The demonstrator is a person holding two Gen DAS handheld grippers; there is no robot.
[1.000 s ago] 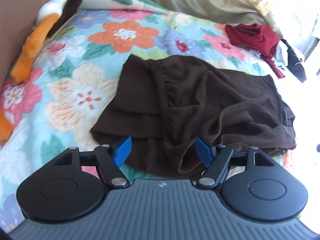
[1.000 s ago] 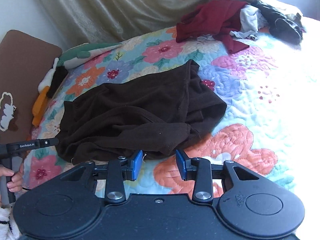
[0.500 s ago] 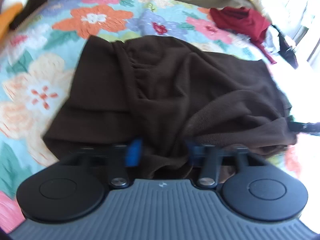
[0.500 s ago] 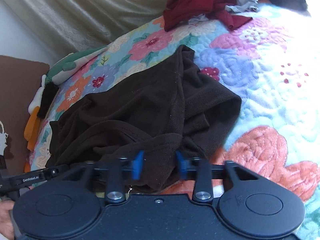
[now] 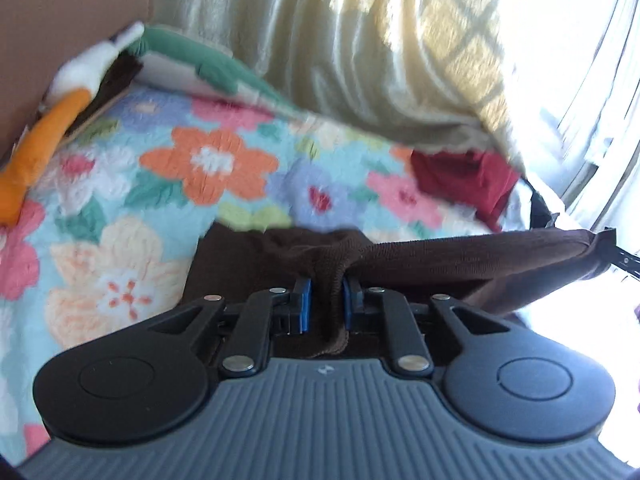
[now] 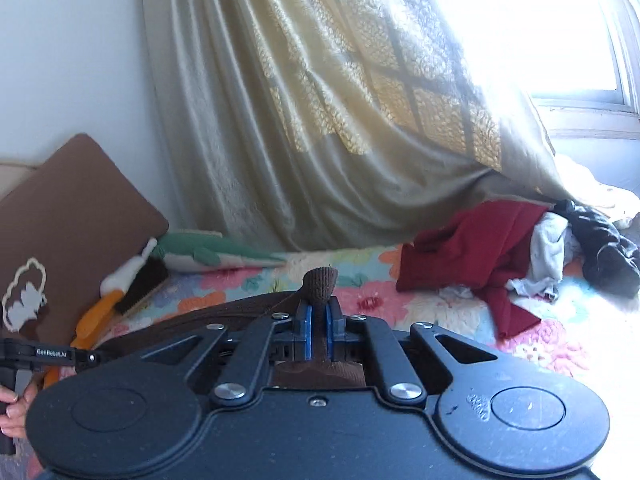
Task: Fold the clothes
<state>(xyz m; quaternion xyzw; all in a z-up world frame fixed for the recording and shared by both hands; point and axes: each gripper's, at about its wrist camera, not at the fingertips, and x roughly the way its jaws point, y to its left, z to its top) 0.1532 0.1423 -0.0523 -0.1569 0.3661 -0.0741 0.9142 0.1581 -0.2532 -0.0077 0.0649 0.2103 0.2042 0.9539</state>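
Note:
A dark brown knit garment hangs stretched over the floral quilt. My left gripper has a bunched fold of it between its blue pads, and its jaws are still closing on the cloth. From there the hem runs taut to the right edge of the left wrist view. My right gripper is shut on another bunch of the brown garment, and a tuft pokes out above the pads. In the right wrist view, the garment's edge leads left toward the left gripper's handle, held by a hand.
A red garment, a white one and a black one lie piled at the bed's far right. A pale curtain drapes onto the bed. Plush toys and a brown cushion sit at the left.
Both grippers went from open over the crumpled brown garment to clamped on its near edge. They then rose and tilted up, lifting the garment and pulling it taut between them.

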